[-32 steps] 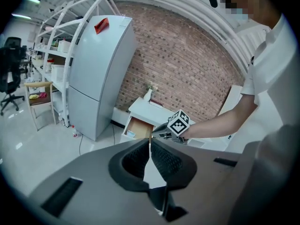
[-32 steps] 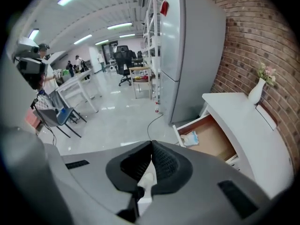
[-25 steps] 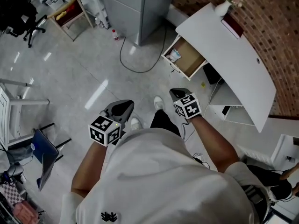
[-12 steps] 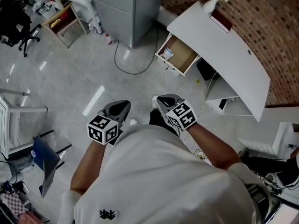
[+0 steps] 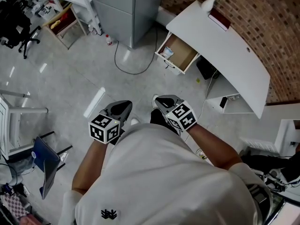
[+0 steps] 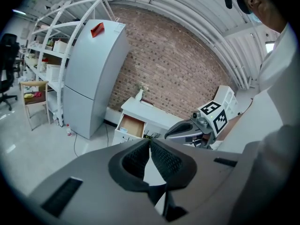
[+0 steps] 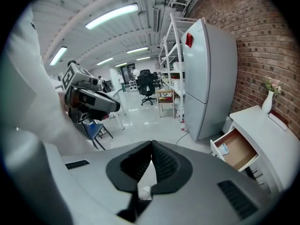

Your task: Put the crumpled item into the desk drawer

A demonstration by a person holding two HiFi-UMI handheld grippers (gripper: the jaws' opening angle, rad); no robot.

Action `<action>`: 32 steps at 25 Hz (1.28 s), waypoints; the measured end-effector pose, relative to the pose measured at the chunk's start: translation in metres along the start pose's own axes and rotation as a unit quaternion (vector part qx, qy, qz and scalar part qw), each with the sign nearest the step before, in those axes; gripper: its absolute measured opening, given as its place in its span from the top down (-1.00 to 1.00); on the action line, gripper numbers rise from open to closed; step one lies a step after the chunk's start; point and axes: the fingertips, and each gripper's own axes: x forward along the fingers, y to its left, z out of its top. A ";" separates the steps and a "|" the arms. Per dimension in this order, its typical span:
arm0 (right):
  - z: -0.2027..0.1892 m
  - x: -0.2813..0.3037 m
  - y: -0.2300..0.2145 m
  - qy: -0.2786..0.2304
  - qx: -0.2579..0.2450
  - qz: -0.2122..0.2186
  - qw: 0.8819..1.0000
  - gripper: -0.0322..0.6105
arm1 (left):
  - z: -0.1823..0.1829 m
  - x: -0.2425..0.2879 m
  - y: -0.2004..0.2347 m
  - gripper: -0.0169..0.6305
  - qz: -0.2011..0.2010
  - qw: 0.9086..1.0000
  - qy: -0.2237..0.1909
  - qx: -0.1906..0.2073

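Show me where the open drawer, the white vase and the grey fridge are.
open drawer (image 5: 182,54), head view, wooden bottom
white vase (image 5: 207,4), head view, its body
grey fridge (image 6: 93,76), left gripper view, front door

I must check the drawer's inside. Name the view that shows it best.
Head view: it looks down into the open drawer. The right gripper view shows it aslant; the left gripper view, small and far.

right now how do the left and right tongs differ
The left tongs sit farther from the open desk drawer; the right tongs are nearer it. In the head view the left tongs point up and right, the right tongs up and left, so their tips lean toward each other. Shared: both are shut.
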 end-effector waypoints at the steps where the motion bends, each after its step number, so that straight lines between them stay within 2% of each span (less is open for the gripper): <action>1: -0.001 0.000 0.002 -0.001 -0.001 0.002 1.000 0.81 | -0.002 -0.001 0.000 0.85 0.002 1.000 0.000 -0.002; 20: 0.000 0.005 0.041 -0.010 -0.016 0.019 1.000 0.81 | -0.029 -0.021 -0.001 0.85 0.006 1.000 0.005 -0.014; 32: -0.006 0.010 0.029 -0.009 -0.008 0.017 1.000 0.81 | -0.031 -0.006 0.001 0.85 -0.001 1.000 0.019 -0.017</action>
